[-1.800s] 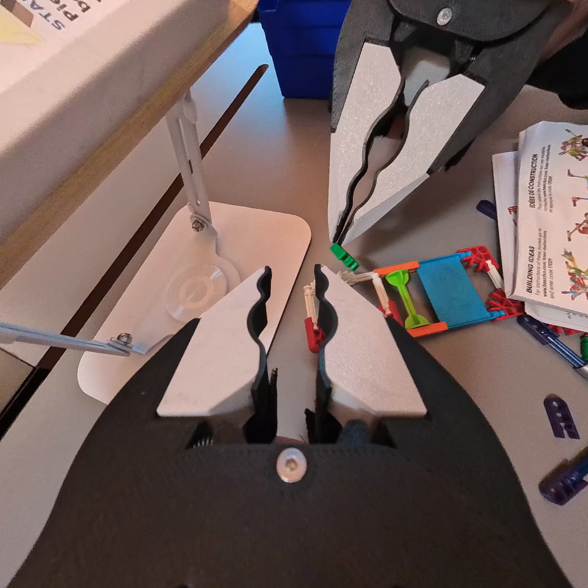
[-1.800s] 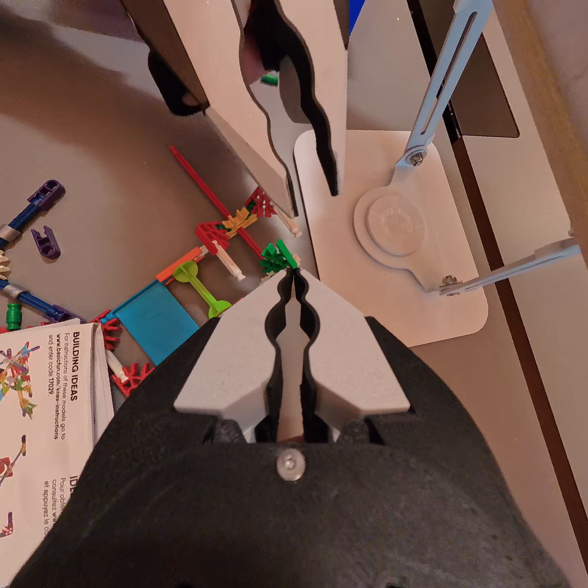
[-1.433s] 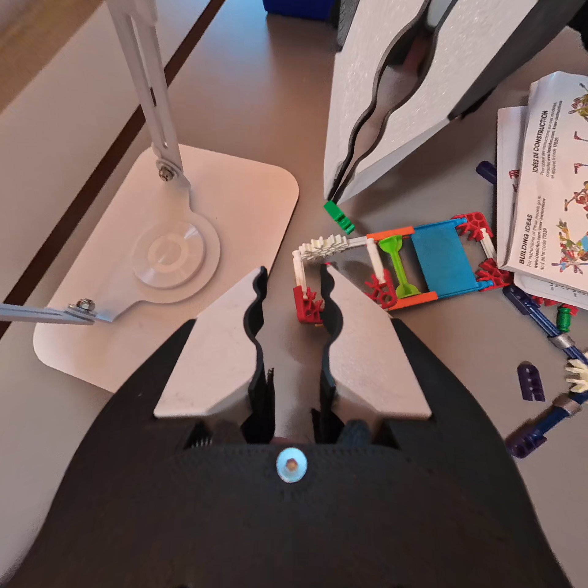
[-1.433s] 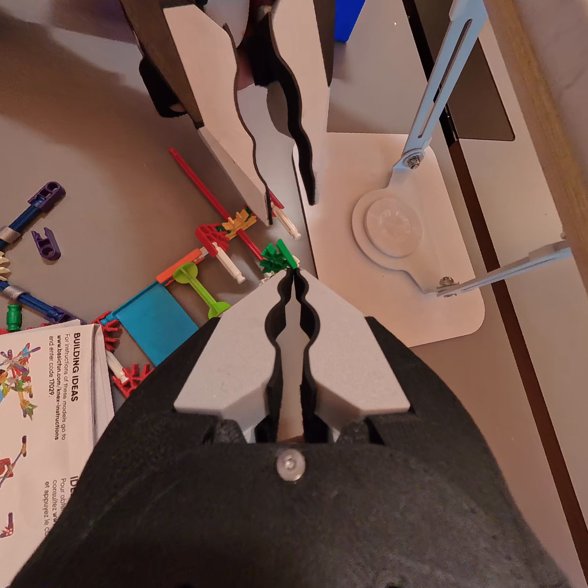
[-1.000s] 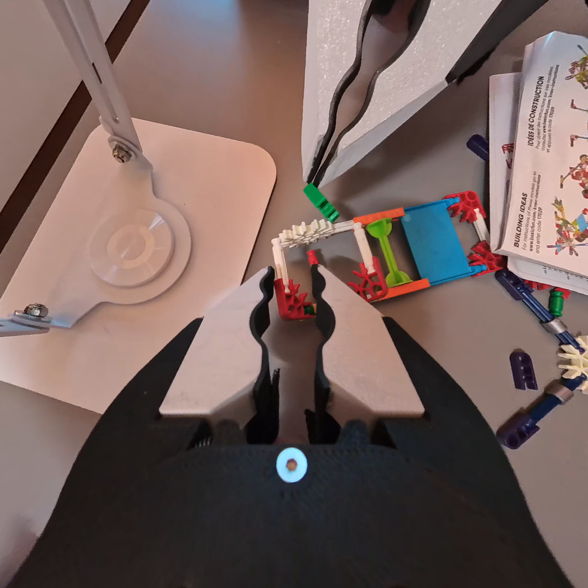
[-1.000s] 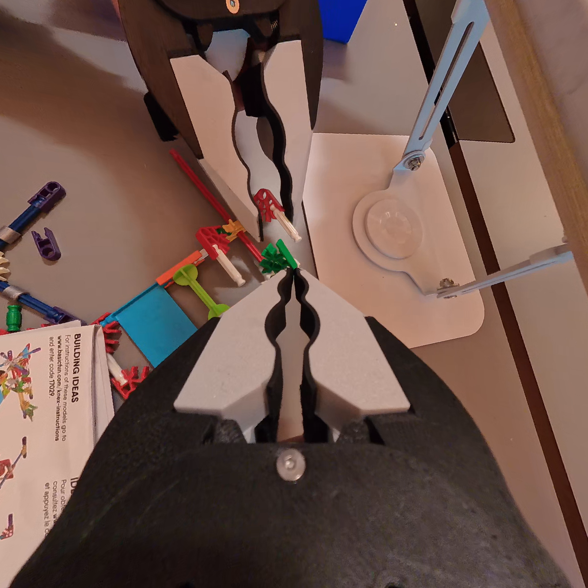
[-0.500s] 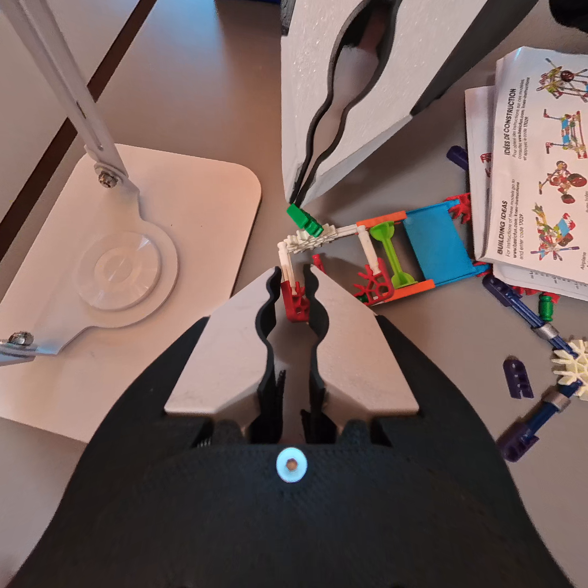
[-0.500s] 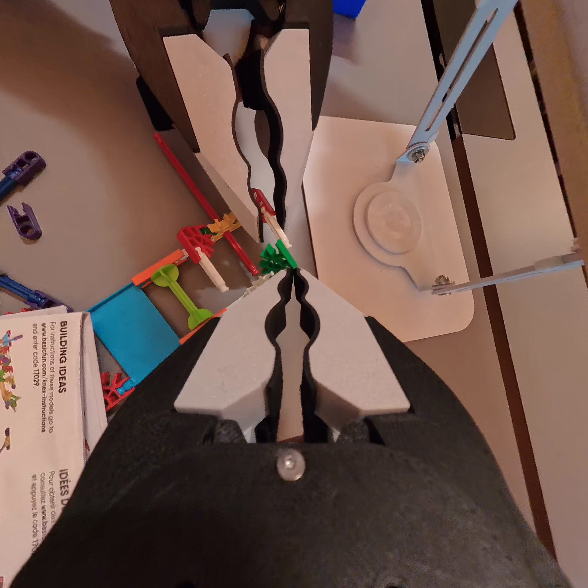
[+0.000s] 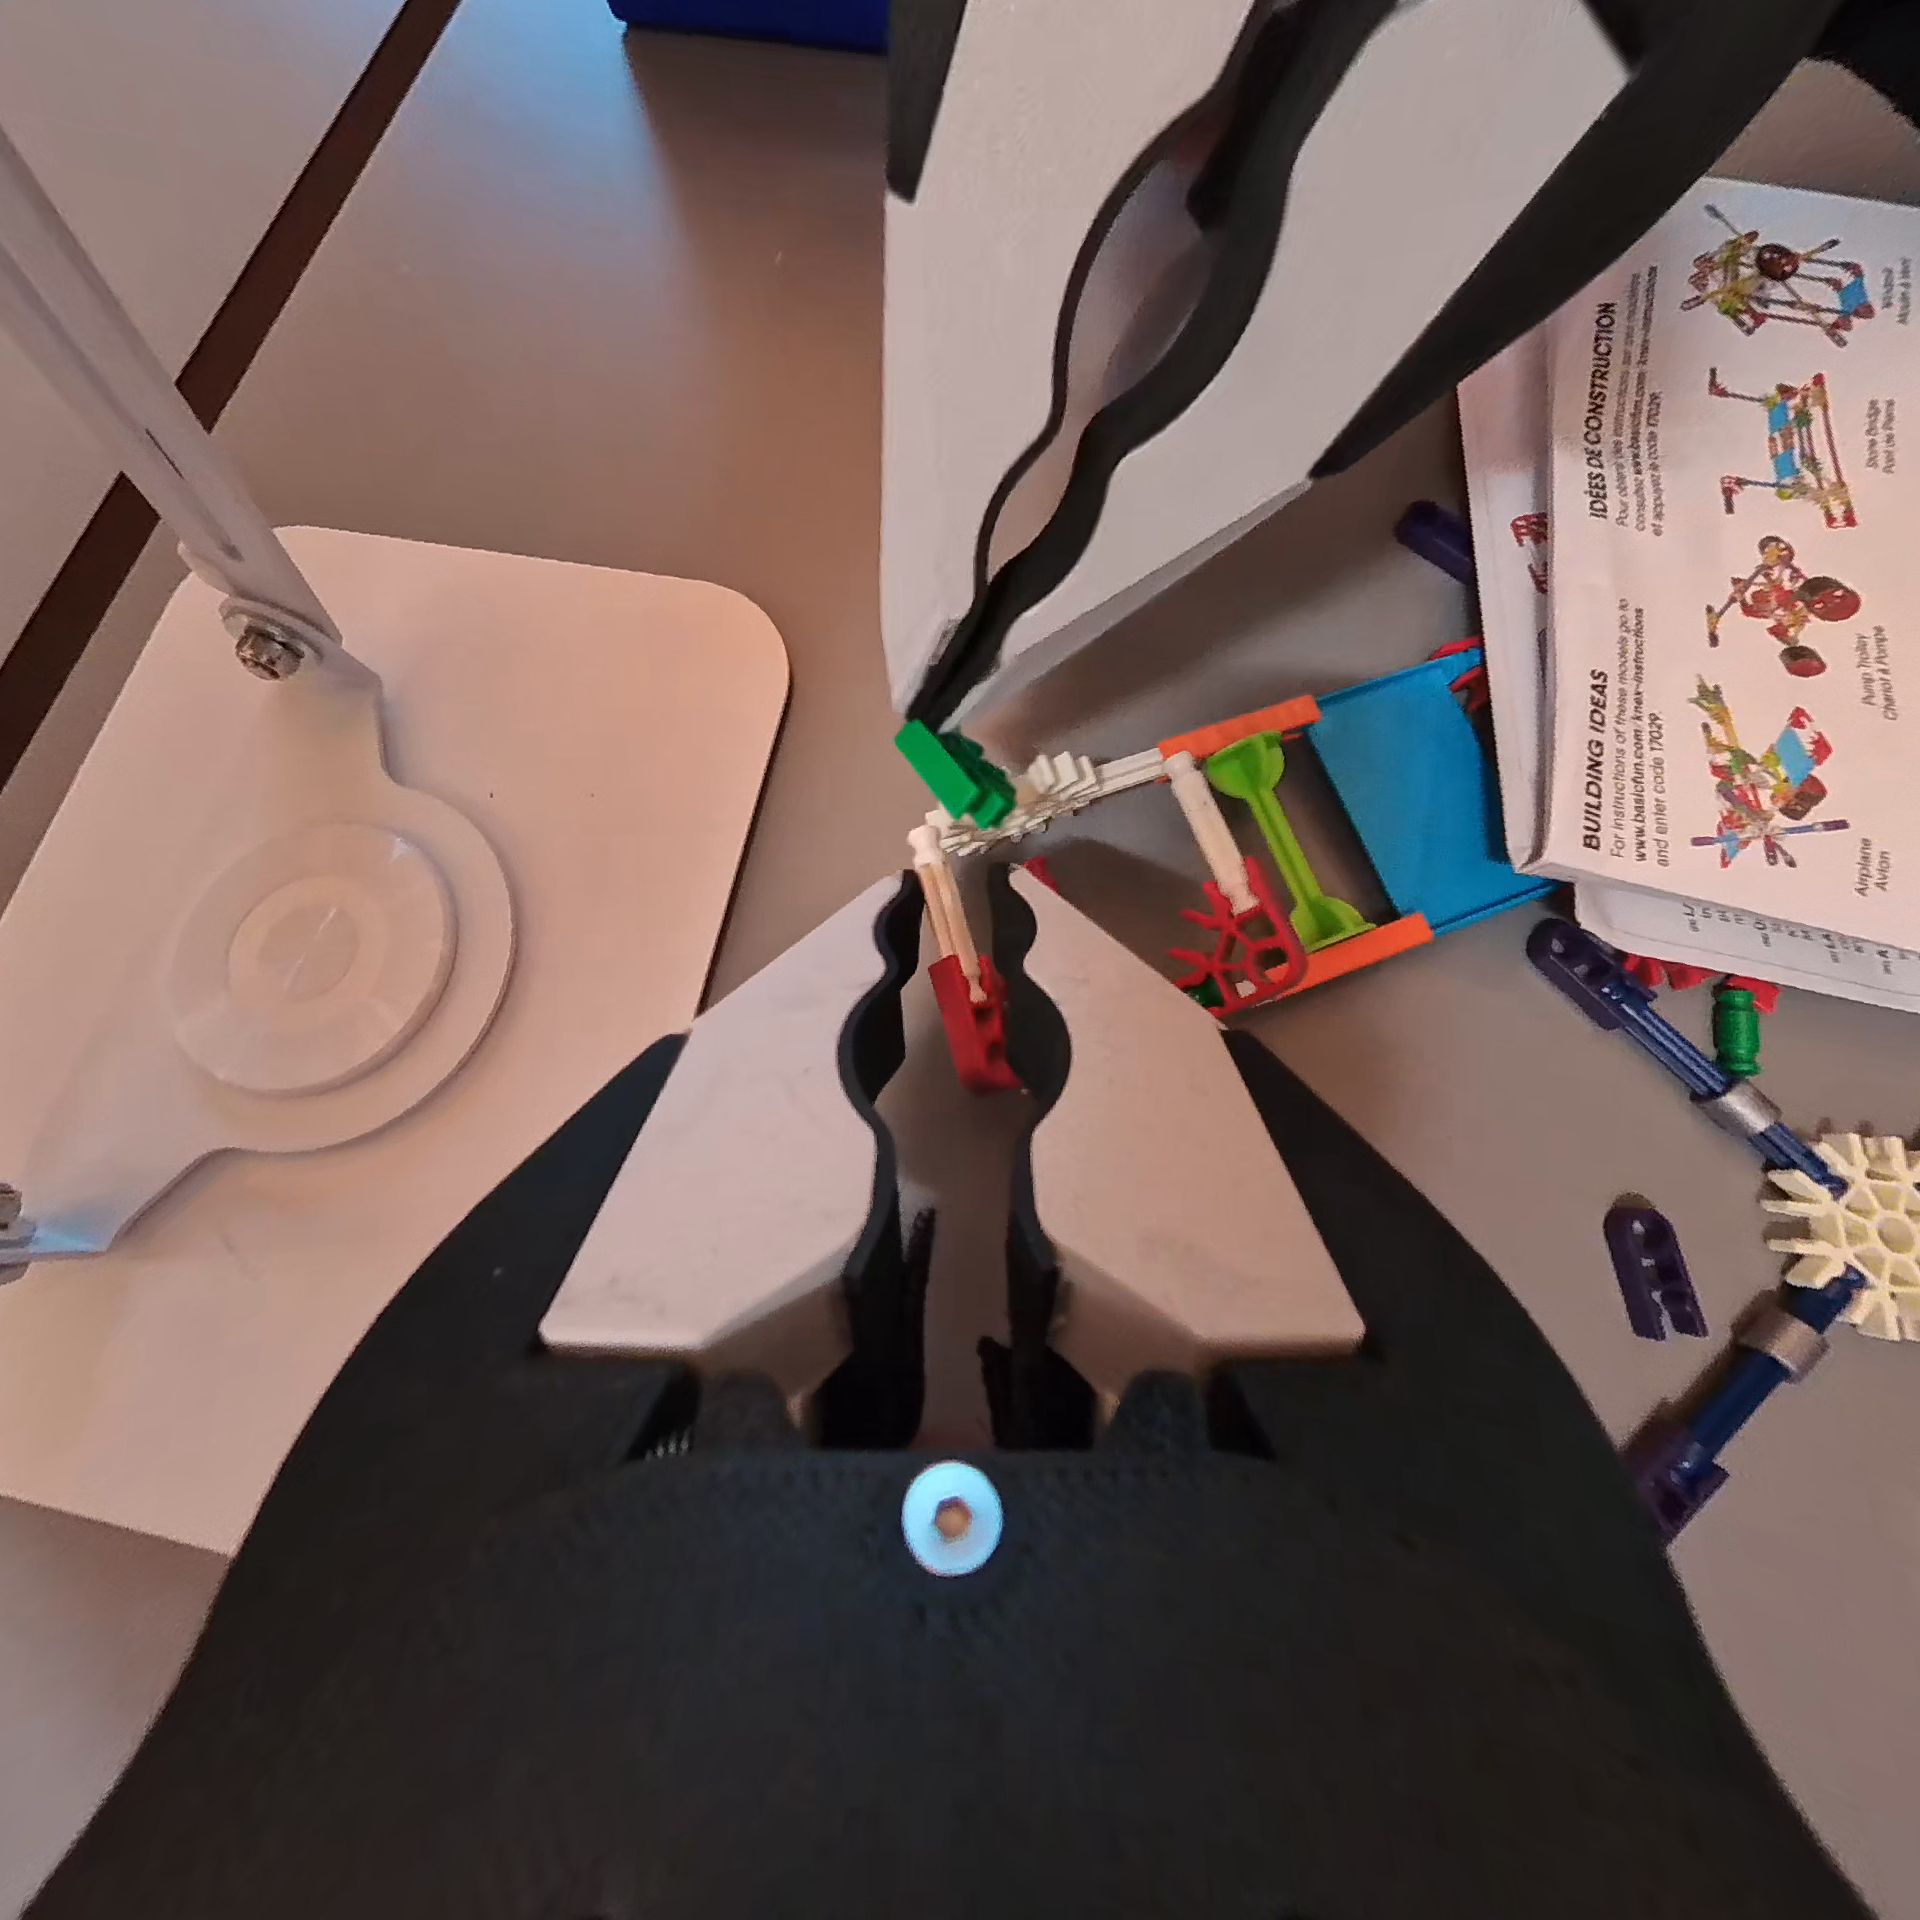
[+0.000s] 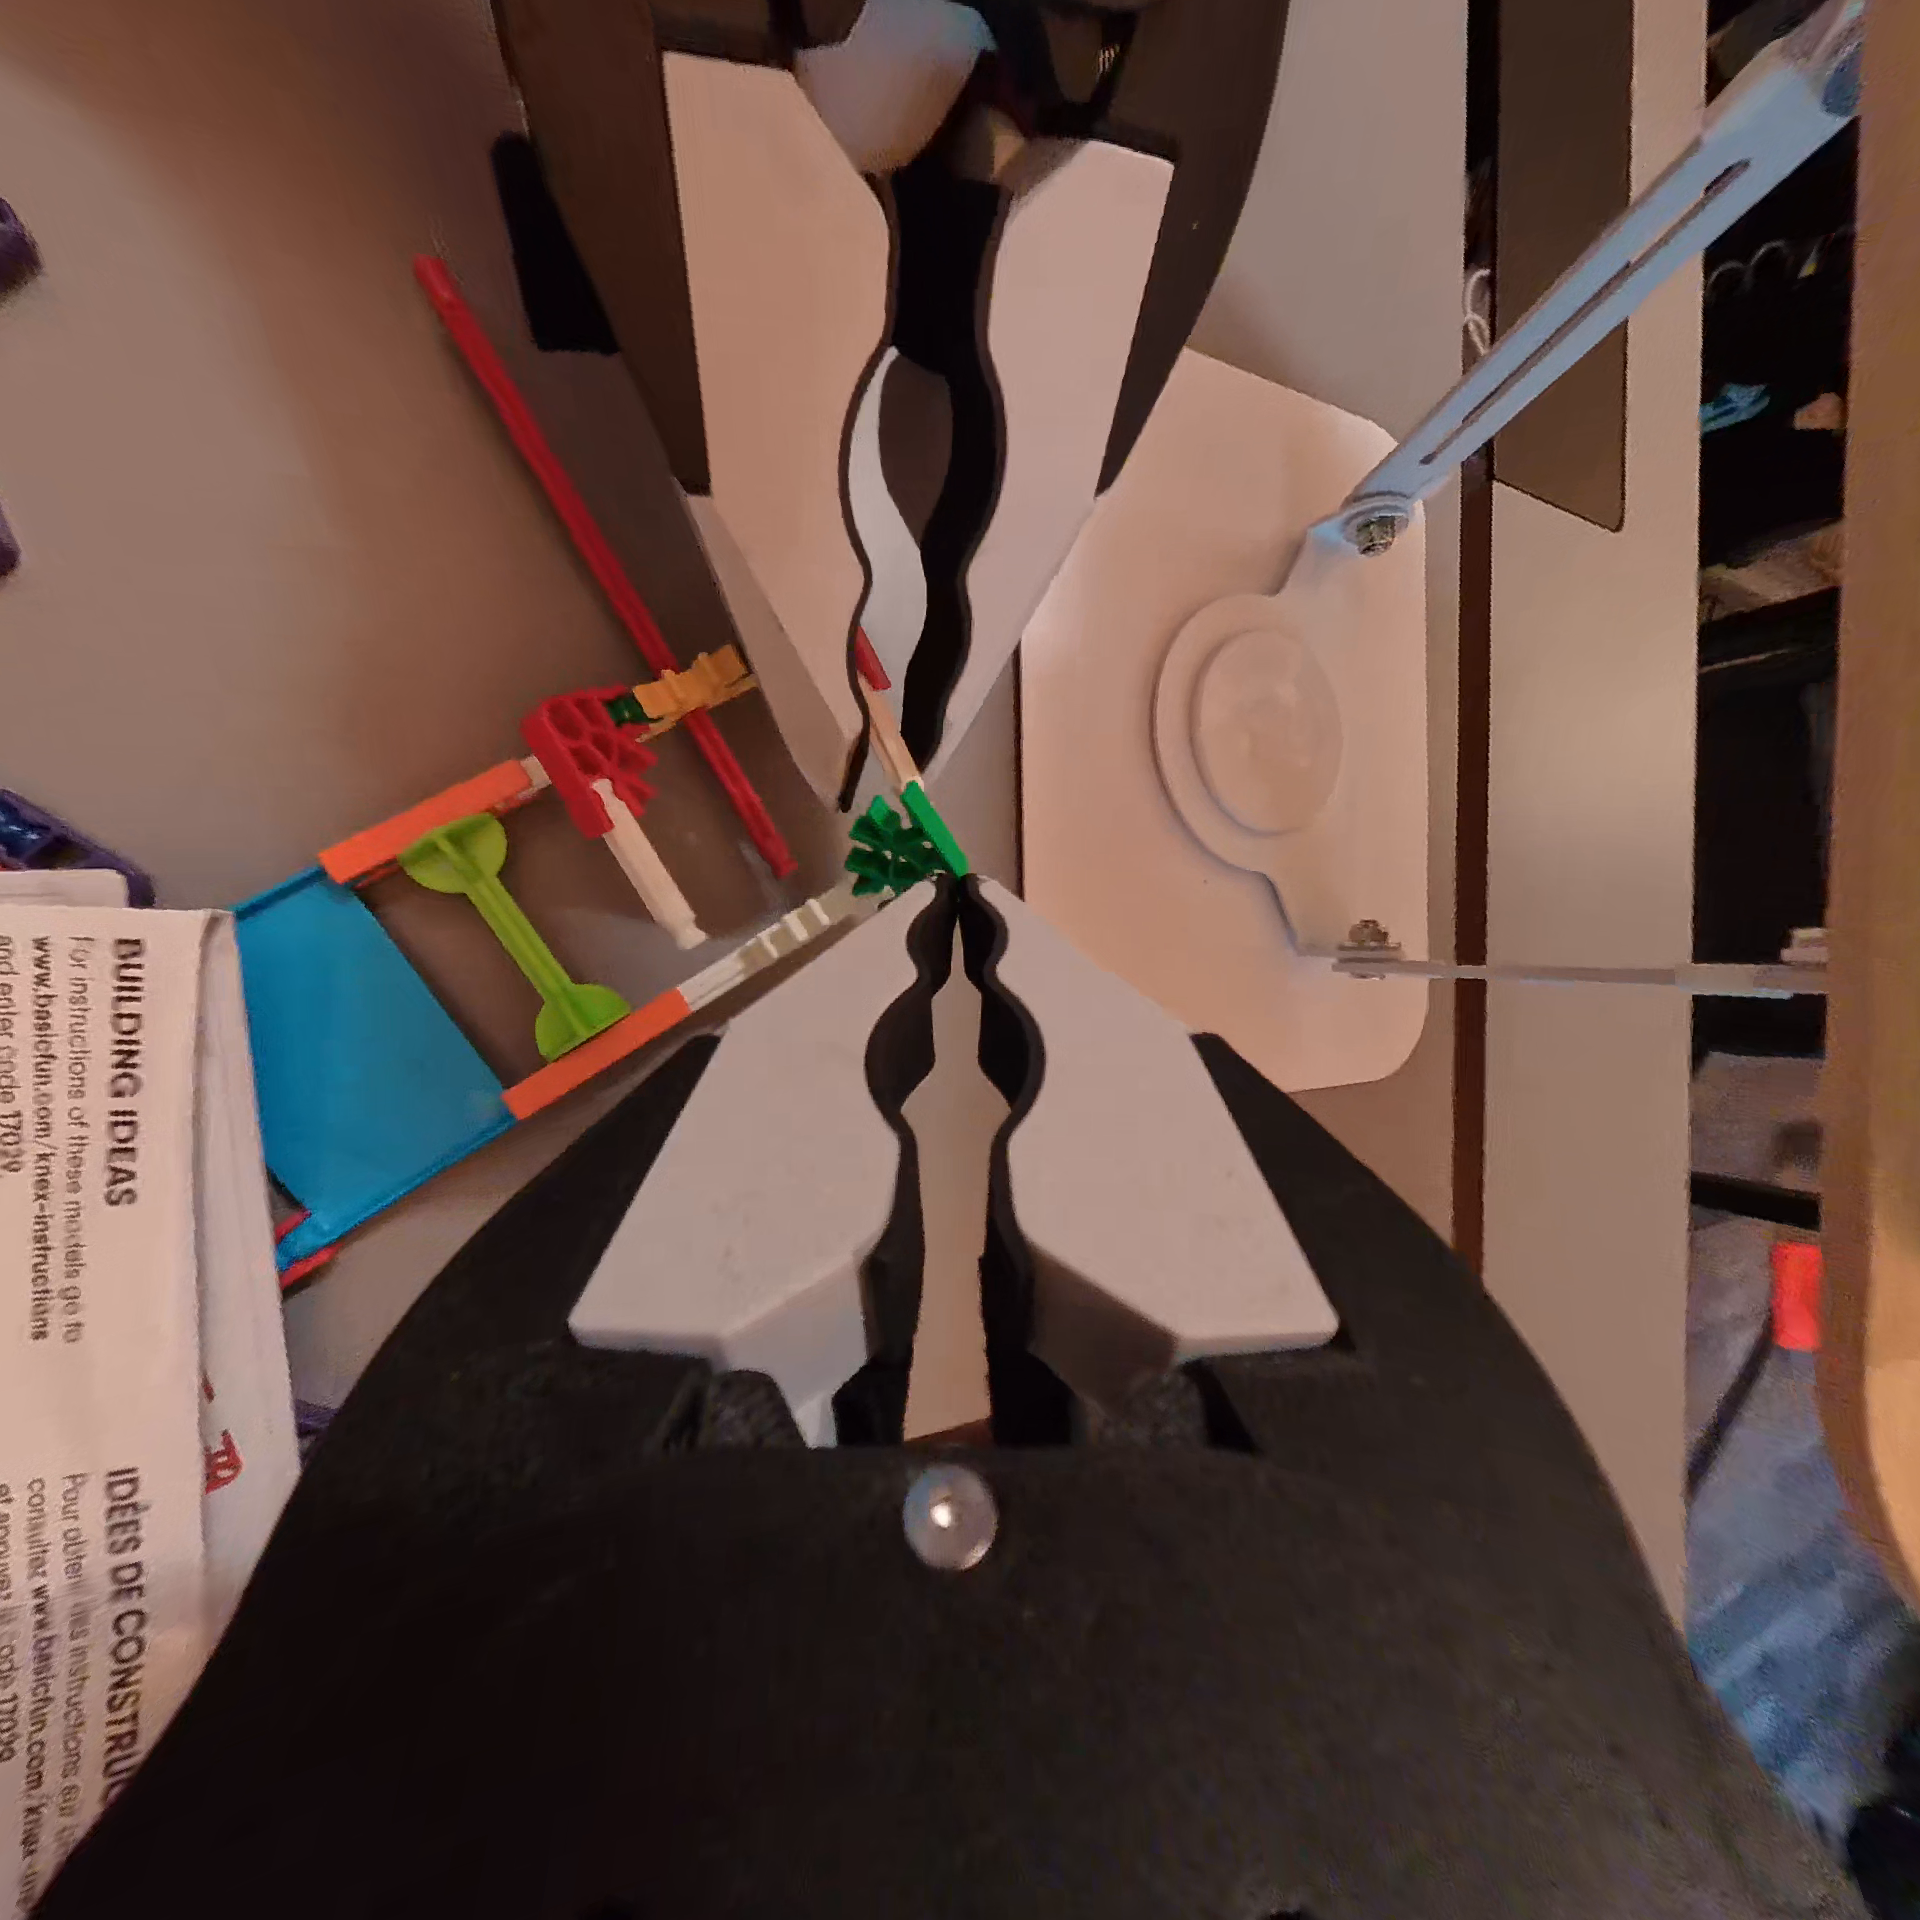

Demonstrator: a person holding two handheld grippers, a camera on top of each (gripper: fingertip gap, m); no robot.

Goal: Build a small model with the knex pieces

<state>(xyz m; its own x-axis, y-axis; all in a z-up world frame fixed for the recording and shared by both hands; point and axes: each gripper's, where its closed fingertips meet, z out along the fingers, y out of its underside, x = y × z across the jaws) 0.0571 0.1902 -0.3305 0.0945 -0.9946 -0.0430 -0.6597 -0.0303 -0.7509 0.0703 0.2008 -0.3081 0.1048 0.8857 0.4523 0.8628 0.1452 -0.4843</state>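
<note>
A small toy construction frame has white and orange rods, a blue panel (image 9: 1403,790), a lime green piece (image 9: 1278,842) and red connectors. It lies between the two grippers. My left gripper (image 9: 958,876) is closed narrowly on the red corner connector (image 9: 971,1013), whose white rod (image 9: 940,914) sticks out past the tips. My right gripper (image 10: 954,883) is shut on the green connector (image 10: 899,842) at the frame's other corner. Each gripper also shows in the other's view, the right (image 9: 920,717) and the left (image 10: 894,779), tip to tip.
A white stand base plate (image 9: 416,831) with metal arms lies beside the frame and also shows in the right wrist view (image 10: 1299,935). An instruction booklet (image 9: 1714,623) covers the frame's far end. Loose blue rods, a purple clip (image 9: 1652,1283), a cream snowflake connector (image 9: 1860,1236) and a long red rod (image 10: 582,520) lie around. The tips of both grippers are at nearly the same place.
My left gripper moved forward over the red corner connector and narrowed its jaws onto it. The right gripper kept hold of the green connector. Both grippers came closer together.
</note>
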